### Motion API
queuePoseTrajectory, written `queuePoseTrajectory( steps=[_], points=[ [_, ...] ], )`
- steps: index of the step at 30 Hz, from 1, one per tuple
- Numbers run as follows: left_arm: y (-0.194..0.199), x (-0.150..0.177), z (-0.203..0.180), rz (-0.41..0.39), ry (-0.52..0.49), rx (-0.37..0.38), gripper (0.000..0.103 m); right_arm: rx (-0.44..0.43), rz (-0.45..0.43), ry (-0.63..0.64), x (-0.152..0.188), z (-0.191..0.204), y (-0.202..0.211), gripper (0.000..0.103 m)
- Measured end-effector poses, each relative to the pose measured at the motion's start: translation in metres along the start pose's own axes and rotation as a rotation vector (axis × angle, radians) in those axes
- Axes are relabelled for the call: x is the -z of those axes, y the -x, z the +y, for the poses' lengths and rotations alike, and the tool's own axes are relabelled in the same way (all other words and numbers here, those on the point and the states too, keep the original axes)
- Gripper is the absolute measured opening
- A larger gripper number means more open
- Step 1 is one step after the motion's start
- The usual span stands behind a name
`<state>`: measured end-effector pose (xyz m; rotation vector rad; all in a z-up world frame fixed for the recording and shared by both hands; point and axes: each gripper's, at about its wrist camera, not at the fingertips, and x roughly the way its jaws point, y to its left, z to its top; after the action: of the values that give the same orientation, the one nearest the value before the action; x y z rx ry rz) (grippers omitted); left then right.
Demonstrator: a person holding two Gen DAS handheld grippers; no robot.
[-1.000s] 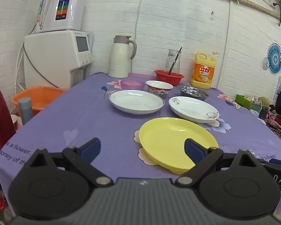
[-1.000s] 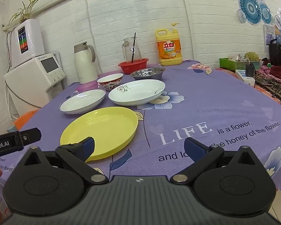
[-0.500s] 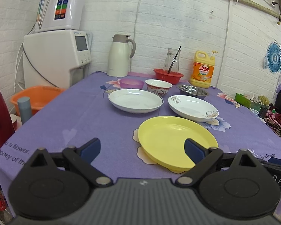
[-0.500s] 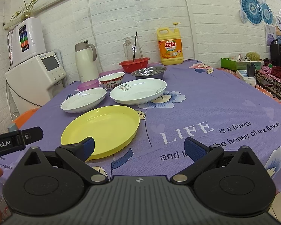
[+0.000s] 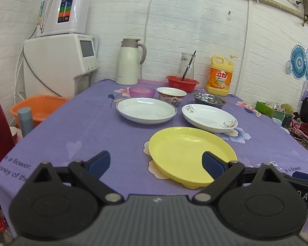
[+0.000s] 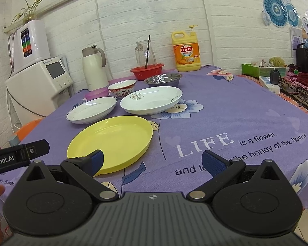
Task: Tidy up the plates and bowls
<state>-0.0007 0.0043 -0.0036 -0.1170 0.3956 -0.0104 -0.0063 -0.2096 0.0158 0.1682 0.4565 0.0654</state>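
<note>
Desk covered with a purple flower-printed cloth (image 5: pixel 88 123), seen along both pairs of tongs. Left tongs (image 5: pixel 156 163) and right tongs (image 6: pixel 152 160) are each spread wide and hold nothing, poised above the near edge of the desk. A round yellow plastic plate (image 5: pixel 192 153) lies nearest, flat on the cloth. Beyond it lie two white ceramic plates side by side: a blue-rimmed white plate (image 5: pixel 146 110) to the left and a white plate with a brown scroll pattern (image 5: pixel 209 117) to the right, its near rim just beside the yellow plate. Behind these stand a small translucent pink bowl (image 5: pixel 142 91), a red-patterned white ceramic bowl (image 5: pixel 171 94) and a shallow stainless-steel bowl (image 5: pixel 209 100). A cream thermos jug (image 5: pixel 129 61) and a yellow detergent bottle (image 5: pixel 220 75) stand by the white brick wall.
</note>
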Motion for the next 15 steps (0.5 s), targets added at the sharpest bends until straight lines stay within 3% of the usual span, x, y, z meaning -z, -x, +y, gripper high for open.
queuePoseTrajectory(
  steps=[15],
  points=[
    [-0.0009,0.0015,0.0006,0.009,0.005,0.006,0.095,-0.003,0.006,0.005,0.0007,0.0026,-0.0003,0.103]
  ],
)
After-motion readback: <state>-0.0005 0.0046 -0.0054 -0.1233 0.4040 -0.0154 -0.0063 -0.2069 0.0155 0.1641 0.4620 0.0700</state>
